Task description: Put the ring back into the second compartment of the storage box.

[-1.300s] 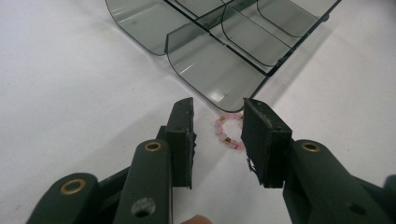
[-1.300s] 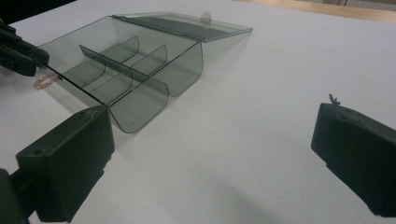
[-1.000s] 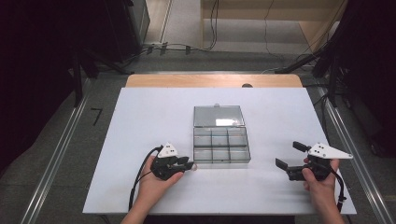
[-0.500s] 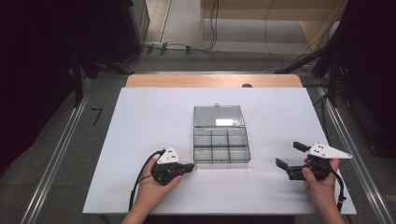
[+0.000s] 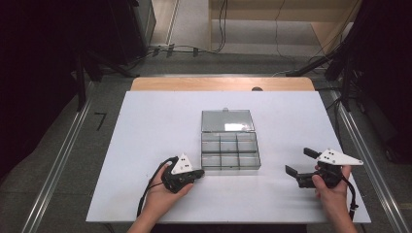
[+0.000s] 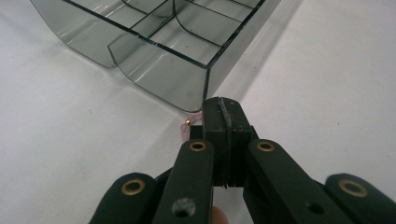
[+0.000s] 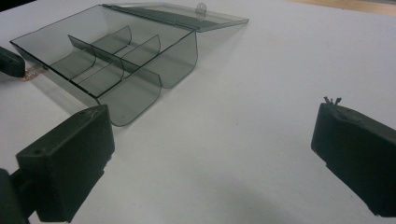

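- Resting on the white desk (image 5: pixel 145 145), the left gripper (image 5: pixel 198 174) sits just at the near left corner of the smoky clear box (image 5: pixel 231 154), held in the person's left hand (image 5: pixel 163 191).
- Its jaws have just been closing and now stand pressed together; in the left gripper view the left gripper (image 6: pixel 223 122) has its two black pads flat against each other, right in front of the box (image 6: pixel 163 51) corner.
- A small pink thing with a gold bead (image 6: pixel 187 125) peeks out at the left of the jaw tips, lying on the desk (image 6: pixel 70 154) close to the box wall; whether the jaws pinch a part of it I cannot tell, as the tips hide it.
- The same small pink thing (image 7: pixel 31 72) shows faintly in the right gripper view, beside the far corner of the box (image 7: pixel 112 60) and next to the tip of the left gripper (image 7: pixel 10 62).
- The box lies near the middle of the desk, lid (image 5: pixel 227 120) swung fully open and lying flat behind it, and its inside is split into compartments by dividers.
- The right gripper (image 5: pixel 299 162) rests on the desk well to the right of the box, held in the right hand (image 5: pixel 330 187).
- Its jaws are spread wide with nothing between them; in the right gripper view the right gripper (image 7: pixel 210 154) has bare desk (image 7: pixel 261 70) between its two pads.
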Motion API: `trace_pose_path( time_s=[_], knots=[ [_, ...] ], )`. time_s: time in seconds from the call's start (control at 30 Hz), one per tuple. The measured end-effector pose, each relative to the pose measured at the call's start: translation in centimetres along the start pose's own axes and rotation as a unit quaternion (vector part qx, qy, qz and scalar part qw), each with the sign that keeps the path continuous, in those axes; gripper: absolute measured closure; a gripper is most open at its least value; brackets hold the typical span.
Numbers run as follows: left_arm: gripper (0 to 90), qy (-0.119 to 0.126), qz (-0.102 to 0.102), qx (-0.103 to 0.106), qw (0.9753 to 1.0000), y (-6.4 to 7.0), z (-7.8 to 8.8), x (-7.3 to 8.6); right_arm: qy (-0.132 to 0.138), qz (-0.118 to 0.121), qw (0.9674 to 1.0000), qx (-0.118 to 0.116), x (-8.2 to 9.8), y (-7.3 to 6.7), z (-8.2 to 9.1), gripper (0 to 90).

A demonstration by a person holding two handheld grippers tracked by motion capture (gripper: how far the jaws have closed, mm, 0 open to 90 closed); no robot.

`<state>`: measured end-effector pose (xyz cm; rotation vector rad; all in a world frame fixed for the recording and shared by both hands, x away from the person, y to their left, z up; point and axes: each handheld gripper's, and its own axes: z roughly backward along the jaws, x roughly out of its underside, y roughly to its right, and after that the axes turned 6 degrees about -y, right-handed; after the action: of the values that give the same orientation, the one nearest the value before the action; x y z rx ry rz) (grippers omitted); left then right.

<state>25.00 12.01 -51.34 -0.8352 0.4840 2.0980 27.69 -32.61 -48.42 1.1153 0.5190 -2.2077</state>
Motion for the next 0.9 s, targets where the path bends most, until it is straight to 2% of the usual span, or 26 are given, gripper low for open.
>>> trace_pose_path(
  time_s=[0.07, 0.2, 0.43, 0.47, 0.53, 0.63, 0.77, 0.83, 0.9],
  knots=[
    [89.1, -0.005, 0.012, 0.008, 0.9999, -0.2, -0.1, 0.0, -0.001, 0.0, 1.0, 0.001, 0.0, 0.0, 0.0, 0.0],
    [89.1, -0.013, 0.019, 0.023, 0.9995, -0.3, 0.0, 0.0, -0.002, 0.001, 1.0, 0.001, 0.0, 0.0, -0.1, 0.0],
    [88.9, -0.021, 0.017, 0.046, 0.9986, -0.6, 0.6, 0.4, -0.004, 0.001, 1.0, 0.003, 0.1, 0.0, -0.2, 0.0],
    [88.4, -0.018, 0.018, 0.045, 0.9986, -0.6, 0.7, 0.4, -0.004, 0.001, 1.0, 0.004, 0.1, 0.0, -0.2, 0.0],
    [81.2, -0.004, 0.032, 0.043, 0.9986, -1.0, 1.1, 0.6, -0.004, 0.0, 1.0, 0.004, 0.1, 0.1, -0.1, 0.0],
    [76.1, 0.008, 0.048, 0.034, 0.9982, -1.4, 1.6, 0.7, -0.003, -0.001, 1.0, 0.005, 0.1, 0.1, -0.1, 0.0],
    [67.6, 0.004, 0.062, 0.033, 0.9975, -1.3, 1.4, 0.7, -0.004, 0.0, 1.0, 0.006, 0.1, 0.2, -0.1, 0.0],
    [67.0, -0.005, 0.058, 0.029, 0.9979, -1.1, 1.1, 0.5, -0.004, -0.001, 1.0, 0.007, 0.1, 0.2, -0.1, 0.0],
    [66.9, -0.016, 0.052, 0.015, 0.9984, -0.8, 0.8, 0.4, -0.005, 0.0, 1.0, 0.007, 0.2, 0.2, -0.1, 0.0]
  ],
)
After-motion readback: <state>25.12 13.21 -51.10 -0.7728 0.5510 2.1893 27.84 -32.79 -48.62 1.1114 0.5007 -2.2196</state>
